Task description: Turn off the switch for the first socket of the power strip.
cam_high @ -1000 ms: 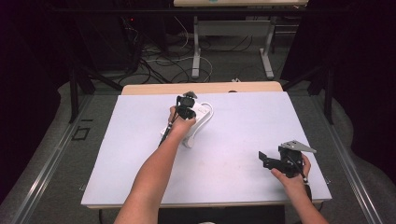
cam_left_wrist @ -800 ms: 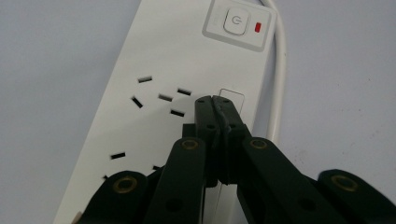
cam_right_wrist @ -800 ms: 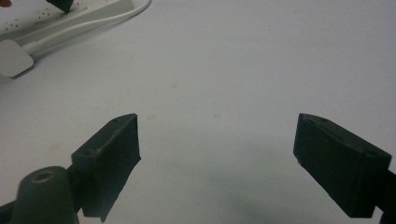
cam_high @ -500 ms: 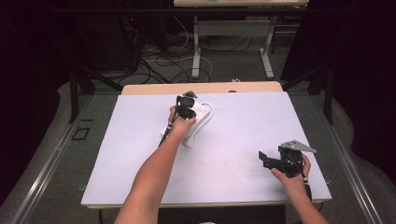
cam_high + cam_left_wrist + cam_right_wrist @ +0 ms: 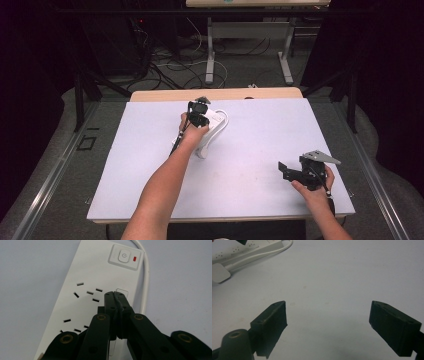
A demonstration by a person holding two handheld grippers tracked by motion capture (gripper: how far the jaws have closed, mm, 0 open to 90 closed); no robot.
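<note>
- High view: a white power strip (image 5: 212, 125) lies on the pale table (image 5: 260, 130), near the middle of its far edge and slightly left of centre, with its white cable (image 5: 226, 120) looping along the strip's right side. The left gripper (image 5: 198, 114) is over the strip, pointing down at it. The right gripper (image 5: 295, 172) rests near the table's near right corner, well apart from the strip.
- Left gripper view: the 2 black jaws of the left gripper (image 5: 115, 296) are pressed together with nothing between them, their tips over the strip's white face (image 5: 100, 277) beside a group of socket slots (image 5: 87, 293). Farther along sits the power button (image 5: 123, 256) with a red indicator (image 5: 135, 258) next to it.
- Right gripper view: the right gripper (image 5: 328, 316) has its 2 jaws spread wide over bare table (image 5: 337, 277), grasping nothing. The power strip (image 5: 234, 251) and its cable (image 5: 262, 253) lie far off.
</note>
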